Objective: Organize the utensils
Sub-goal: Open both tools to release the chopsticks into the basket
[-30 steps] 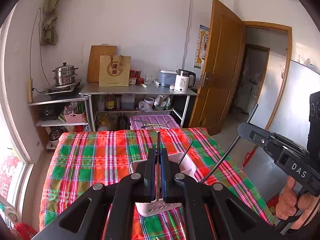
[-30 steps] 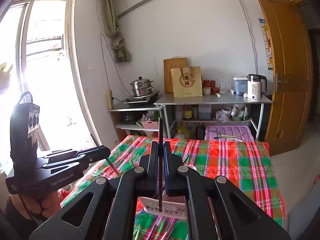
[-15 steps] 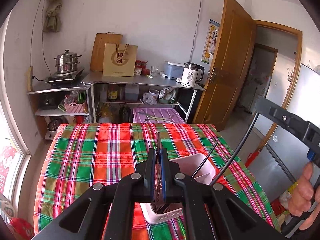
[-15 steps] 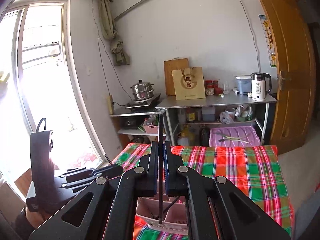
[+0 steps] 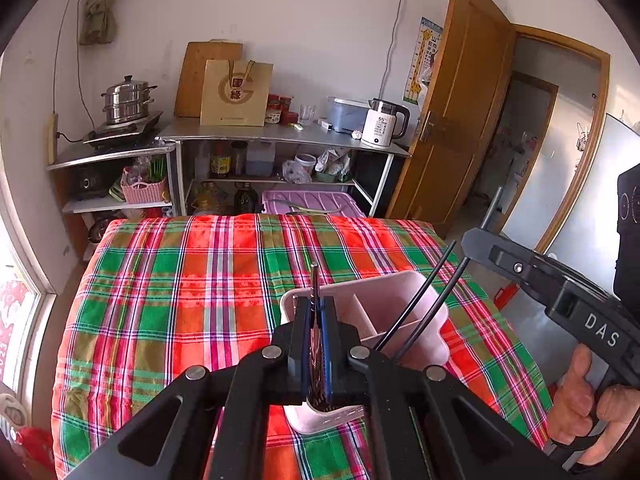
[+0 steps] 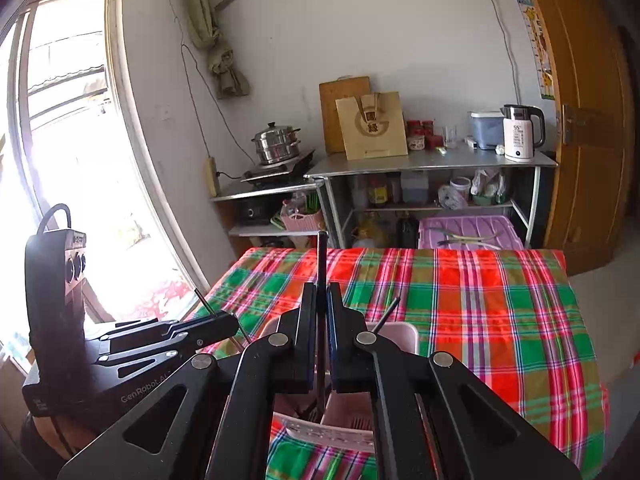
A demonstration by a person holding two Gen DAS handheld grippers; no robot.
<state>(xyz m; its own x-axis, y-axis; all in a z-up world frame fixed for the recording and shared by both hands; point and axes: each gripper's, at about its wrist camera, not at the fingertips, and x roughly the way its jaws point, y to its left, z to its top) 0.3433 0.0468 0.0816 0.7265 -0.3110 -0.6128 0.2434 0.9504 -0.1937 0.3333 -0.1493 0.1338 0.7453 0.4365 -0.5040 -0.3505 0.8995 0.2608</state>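
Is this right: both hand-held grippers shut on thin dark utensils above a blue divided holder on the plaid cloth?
Not quite: the holder is pale pink, not blue, as the left wrist view shows. The rest holds: the left hand-held gripper and the right hand-held gripper are each shut on a thin dark utensil above it, on the plaid cloth.

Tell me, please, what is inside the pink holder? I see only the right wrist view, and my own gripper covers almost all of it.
Observer: In the left wrist view, a divider splits the pink holder into compartments.
Operator: Where does my chopstick end?
Observer: The right gripper is shut on its held chopstick, which slants down into the compartment on that view's right. It lies beside a leaning chopstick already there.
Operator: And the other side?
Observer: The left gripper is shut on a thin stick, above the compartment on the left.
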